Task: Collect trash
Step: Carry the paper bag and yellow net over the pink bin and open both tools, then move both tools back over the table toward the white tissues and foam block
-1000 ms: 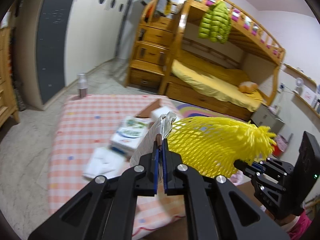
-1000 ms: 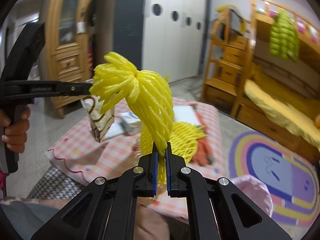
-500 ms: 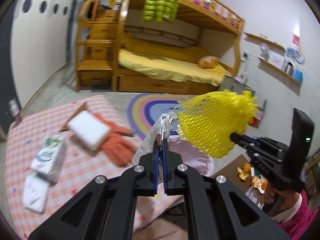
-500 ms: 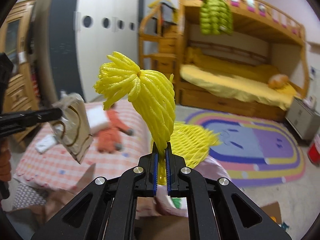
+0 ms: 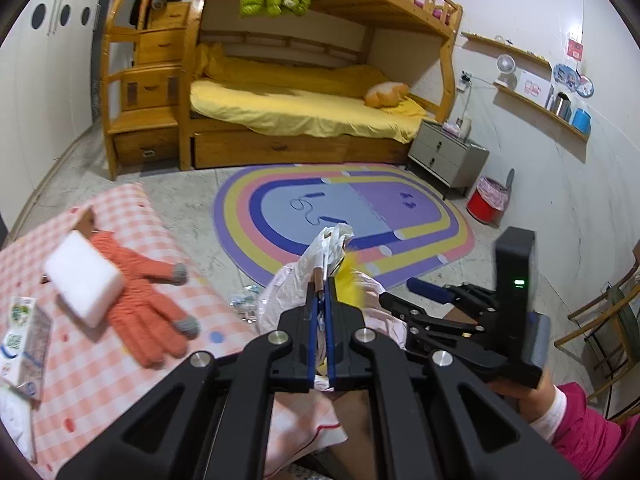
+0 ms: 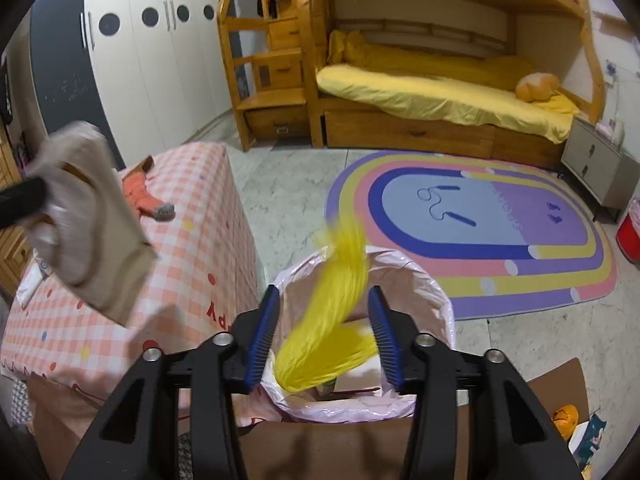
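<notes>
Left wrist view first: the left tongs (image 5: 319,292) were clenched on a crumpled white plastic bag (image 5: 326,248), held right above the pink-lined trash bin (image 5: 280,300). A yellow blur showed just past the tips, and the right tongs (image 5: 404,300) hovered beside it, blue pads apart. The orange glove (image 5: 140,300), white sponge block (image 5: 82,280) and carton (image 5: 24,344) lay on the checkered worktop (image 5: 100,380), well clear of the bin.

Right wrist view: the right tongs (image 6: 324,328) were opening, and the yellow foam net (image 6: 328,344) sat between the pads but not pressed by either, smeared with motion and dropping toward the bin's pink liner (image 6: 432,296). There was already some paper-ish stuff inside. The left tongs' load showed up here as a blurry beige-and-white thing (image 6: 84,216) off to the side over the worktop, not over the bin from this angle.

My take on doing this well: keep the opening centred over the bin mouth till the net is fully clear, since that springy mesh could snag on a pad. Then bring the left load squarely over the liner before letting go.
</notes>
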Demonstrator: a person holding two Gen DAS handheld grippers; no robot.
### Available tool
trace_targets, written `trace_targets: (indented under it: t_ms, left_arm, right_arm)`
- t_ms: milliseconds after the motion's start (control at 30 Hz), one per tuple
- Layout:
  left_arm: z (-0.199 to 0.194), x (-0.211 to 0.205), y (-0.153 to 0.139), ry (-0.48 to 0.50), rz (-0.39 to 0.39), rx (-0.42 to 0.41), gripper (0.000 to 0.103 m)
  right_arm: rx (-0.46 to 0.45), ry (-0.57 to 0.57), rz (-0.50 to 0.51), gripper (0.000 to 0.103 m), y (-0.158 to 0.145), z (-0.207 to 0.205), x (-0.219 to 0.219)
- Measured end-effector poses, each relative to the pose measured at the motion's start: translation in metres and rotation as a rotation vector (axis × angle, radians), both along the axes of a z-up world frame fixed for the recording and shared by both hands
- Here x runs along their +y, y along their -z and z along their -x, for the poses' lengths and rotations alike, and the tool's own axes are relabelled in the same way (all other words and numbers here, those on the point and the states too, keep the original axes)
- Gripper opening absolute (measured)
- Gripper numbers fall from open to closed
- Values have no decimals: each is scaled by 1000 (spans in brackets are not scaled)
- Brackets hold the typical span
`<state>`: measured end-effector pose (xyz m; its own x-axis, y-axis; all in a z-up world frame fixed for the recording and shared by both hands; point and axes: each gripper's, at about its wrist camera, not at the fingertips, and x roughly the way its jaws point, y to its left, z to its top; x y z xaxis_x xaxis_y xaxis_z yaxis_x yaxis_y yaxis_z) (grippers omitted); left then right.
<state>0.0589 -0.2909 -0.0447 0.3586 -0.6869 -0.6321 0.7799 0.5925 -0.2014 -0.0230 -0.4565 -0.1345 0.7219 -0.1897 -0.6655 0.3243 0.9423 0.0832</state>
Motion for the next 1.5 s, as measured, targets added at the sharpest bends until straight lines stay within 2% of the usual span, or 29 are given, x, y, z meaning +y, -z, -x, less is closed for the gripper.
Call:
trace_targets:
  t_ms: [167,333,367,400,467,500,567,767,967,1067,1167,1300,1433,1500]
  left_arm:
    - [-2,-42,14,81,-15,23,2]
    - [-10,-76,21,127,3,55,3]
    - [-13,-83,23,137,7,65,11]
    - [-14,-86,24,136,5,68,27]
    - [-17,-89,25,124,5,65,50]
    - [-17,-88,25,118,4,57,55]
    - [-16,-83,23,99,-12,33,56]
    - [-14,-41,15,4,-43,-24,62]
    - [-11,31,8,-138,-76,-39,70]
    - [-10,64,4,-217,-80,-50,76]
    - [-6,101,2,-281,-95,-52,78]
    - [3,144,-3,-370,-133,-98,80]
    - [2,186,-4,-468,-135,-93,81]
    - [-2,209,-3,-529,-146,-93,85]
  right_arm:
    - [-34,73,-28,51,-10,31,-15]
    - [-66,122,-31,52,-21,57,-27]
    - [-69,126,-28,52,-23,61,-27]
    - [-70,132,-22,53,-24,63,-27]
    - [-71,140,-16,54,-26,67,-27]
    - [-70,141,-16,54,-26,68,-28]
    - [-71,138,-15,55,-28,68,-28]
    - [-76,84,-3,55,-41,66,-8]
    - [-95,12,-27,55,-55,62,23]
    - [-109,-67,-30,55,-60,54,55]
    - [-111,-125,-40,55,-59,45,83]
    - [-96,-226,-53,55,-60,28,126]
    - [-81,-304,-39,55,-64,16,159]
    - [-71,-327,-35,55,-64,9,171]
